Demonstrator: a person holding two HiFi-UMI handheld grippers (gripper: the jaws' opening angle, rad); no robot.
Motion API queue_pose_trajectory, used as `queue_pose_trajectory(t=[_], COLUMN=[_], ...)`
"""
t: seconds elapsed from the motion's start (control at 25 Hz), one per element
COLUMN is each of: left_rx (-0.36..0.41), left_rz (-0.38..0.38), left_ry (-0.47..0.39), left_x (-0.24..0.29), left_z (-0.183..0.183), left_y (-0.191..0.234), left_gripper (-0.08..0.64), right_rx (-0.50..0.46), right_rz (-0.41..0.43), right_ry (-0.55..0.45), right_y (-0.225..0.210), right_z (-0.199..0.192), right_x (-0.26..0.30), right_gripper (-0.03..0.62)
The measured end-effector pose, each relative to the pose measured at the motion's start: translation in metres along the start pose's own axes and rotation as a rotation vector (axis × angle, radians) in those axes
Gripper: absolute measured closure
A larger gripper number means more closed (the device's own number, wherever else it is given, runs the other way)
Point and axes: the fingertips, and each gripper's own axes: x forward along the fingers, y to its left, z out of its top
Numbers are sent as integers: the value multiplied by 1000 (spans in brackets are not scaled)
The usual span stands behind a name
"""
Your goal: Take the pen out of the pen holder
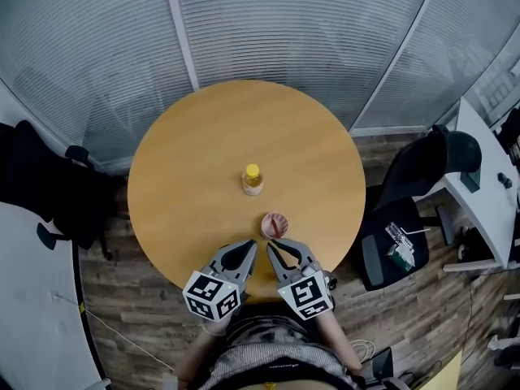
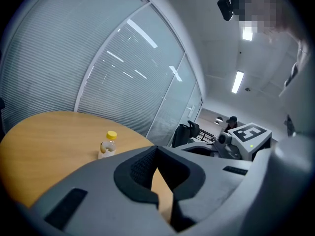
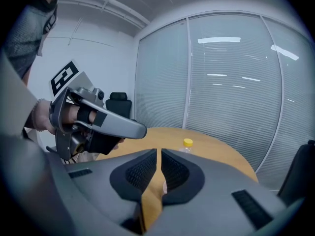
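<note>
Round table (image 1: pixel 183 165). The pen holder (image 1: pixel 275 225) sits near its 6 o'clock edge, at about 5 o'clock from the yellow-capped bottle (image 1: pixel 253 179).

The pen (image 1: pixel 278 228) is in the holder, not yet taken. It shows only as a short dark streak inside the rim. From above, its long axis looks near vertical with the top end up. Which way it leans is too small to tell.

The left gripper (image 1: pixel 253 244) is at the table's 6 o'clock edge, at 7 o'clock from the holder. Its jaws meet at the tips with nothing between them.

The right gripper (image 1: pixel 270 244) is just beside the left one, close below the holder at 6 o'clock. Its jaws are drawn together to a thin slit and hold nothing.

Both grippers point toward 12 o'clock and look parked at a start pose, with the right nearer the holder, so it is probably the one to reach. The holder sits close to the person for easy access. The jaws must open before going down over the pen's top.
</note>
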Motion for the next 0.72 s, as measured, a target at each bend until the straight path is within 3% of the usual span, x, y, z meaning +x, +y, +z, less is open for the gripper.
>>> queue_pose_trajectory(t=[0.28, 0.72], left_rx=[-44, -81], left_rz=[65, 128], left_ry=[-23, -12], left_x=[9, 13], left_z=[2, -12], left_y=[1, 10], left_gripper=[555, 555], right_rx=[-61, -69], right_rz=[40, 99], right_ry=[46, 205], right_y=[-20, -24], right_z=[-12, -74], right_x=[1, 18], right_gripper=[551, 549])
